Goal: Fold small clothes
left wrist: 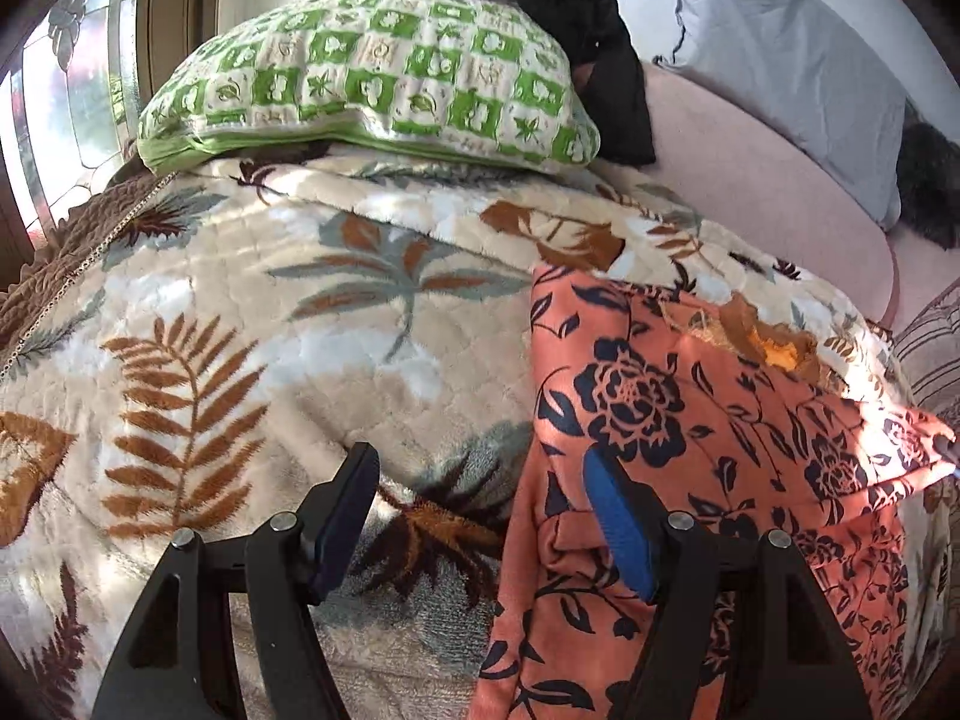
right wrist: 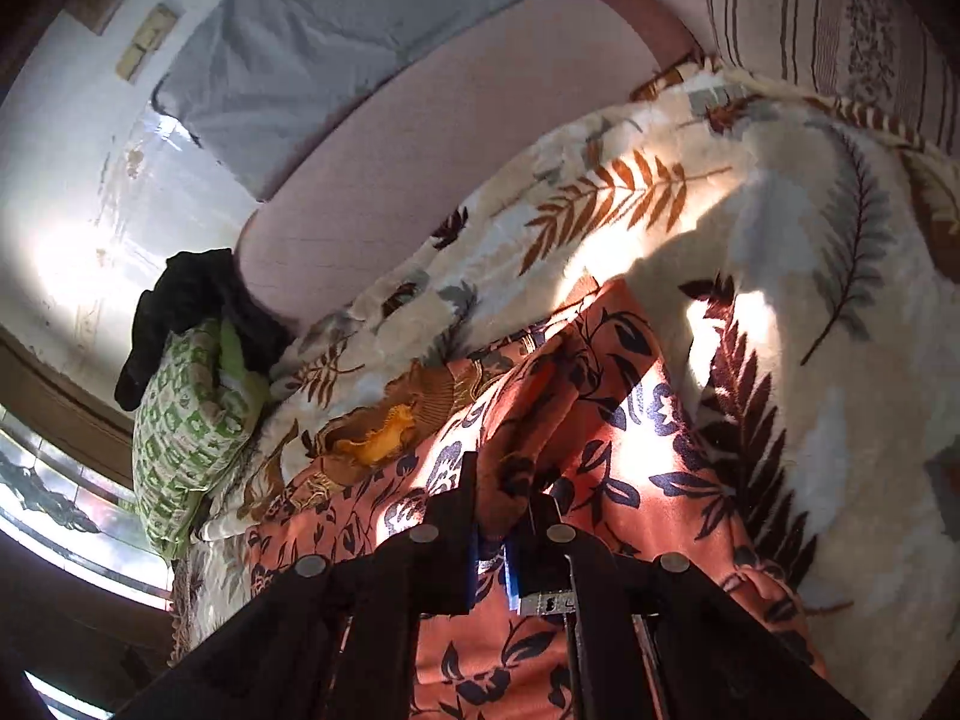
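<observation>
An orange garment (left wrist: 690,420) with dark navy flowers lies spread on a cream leaf-print blanket (left wrist: 270,300). My left gripper (left wrist: 480,486) is open just above the blanket. Its right fingertip (left wrist: 618,522) is over the garment's left edge, its left one over bare blanket, and nothing is pinched. In the right wrist view the same garment (right wrist: 630,450) runs up from the bottom. My right gripper (right wrist: 504,504) is shut on a bunched fold of it, and the cloth rises between the fingers. A torn orange-brown patch (right wrist: 384,432) shows at the garment's far edge.
A green checked pillow (left wrist: 372,78) sits at the blanket's far end with a black cloth (left wrist: 576,12) draped behind it. A grey pillow (left wrist: 792,60) lies on the pink mattress (left wrist: 768,180) beyond. A striped pillow (right wrist: 810,18) borders the blanket. A window (left wrist: 60,90) is at the left.
</observation>
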A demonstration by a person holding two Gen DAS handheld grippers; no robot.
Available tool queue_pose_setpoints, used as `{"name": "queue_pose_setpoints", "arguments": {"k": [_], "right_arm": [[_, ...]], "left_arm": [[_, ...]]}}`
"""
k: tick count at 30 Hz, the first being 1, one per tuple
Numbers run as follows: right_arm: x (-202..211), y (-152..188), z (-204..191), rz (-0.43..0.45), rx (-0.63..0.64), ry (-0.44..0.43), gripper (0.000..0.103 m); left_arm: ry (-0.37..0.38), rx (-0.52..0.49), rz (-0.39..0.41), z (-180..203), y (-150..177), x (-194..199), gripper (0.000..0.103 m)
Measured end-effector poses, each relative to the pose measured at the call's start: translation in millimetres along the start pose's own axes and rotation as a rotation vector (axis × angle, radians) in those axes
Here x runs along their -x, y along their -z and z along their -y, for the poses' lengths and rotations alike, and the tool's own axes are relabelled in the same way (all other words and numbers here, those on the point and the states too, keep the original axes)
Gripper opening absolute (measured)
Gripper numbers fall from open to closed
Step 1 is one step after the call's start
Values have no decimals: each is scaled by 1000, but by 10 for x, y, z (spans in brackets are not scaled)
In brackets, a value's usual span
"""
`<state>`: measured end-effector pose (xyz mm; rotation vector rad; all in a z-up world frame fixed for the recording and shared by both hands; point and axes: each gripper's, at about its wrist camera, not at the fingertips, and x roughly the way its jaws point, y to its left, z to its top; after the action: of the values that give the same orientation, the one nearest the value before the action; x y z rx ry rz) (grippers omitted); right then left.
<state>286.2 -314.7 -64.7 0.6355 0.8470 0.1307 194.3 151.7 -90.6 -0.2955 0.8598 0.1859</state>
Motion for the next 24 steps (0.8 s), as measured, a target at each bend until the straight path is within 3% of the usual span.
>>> {"name": "queue_pose_setpoints", "arguments": {"k": [3, 5, 6, 8, 9, 10, 11, 12, 13, 16, 19, 20, 22, 23, 24], "right_arm": [[0, 166, 210, -18, -12, 48, 10], [-297, 297, 455, -140, -26, 83, 14], [-382, 354, 585, -188, -37, 130, 16], [-326, 393, 704, -159, -61, 85, 17], [-238, 380, 700, -133, -53, 90, 22], [-138, 378, 673, -105, -28, 108, 35], [-17, 357, 646, -73, -7, 119, 43], [107, 329, 614, -37, 4, 127, 63], [222, 290, 570, 4, 14, 124, 70], [328, 105, 343, 52, 46, -5, 70], [-123, -34, 152, -99, 49, -196, 72], [-377, -67, 165, -158, 46, -197, 72], [-832, -102, 433, -248, -4, -109, 68], [-985, -153, 646, -268, -78, -135, 61], [-967, -222, 768, -234, -154, -163, 46]], "left_arm": [[39, -18, -6, 162, -72, 51, 71], [51, -66, -20, 369, -123, 16, 71], [30, -102, -25, 483, -130, -46, 71], [-76, -216, -121, 695, -80, -370, 71], [-134, -261, -197, 734, 6, -603, 73], [-144, -266, -218, 719, 79, -720, 74], [-141, -263, -167, 705, 97, -670, 78], [-148, -282, -156, 714, 107, -635, 78], [-152, -292, -153, 721, 116, -625, 78], [-153, -294, -154, 717, 123, -628, 79], [-165, -295, -147, 711, 138, -640, 83], [-170, -297, -141, 706, 150, -638, 85], [-158, -289, -140, 684, 145, -664, 86], [-149, -281, -146, 663, 141, -655, 86], [-137, -269, -153, 642, 120, -622, 85]]}}
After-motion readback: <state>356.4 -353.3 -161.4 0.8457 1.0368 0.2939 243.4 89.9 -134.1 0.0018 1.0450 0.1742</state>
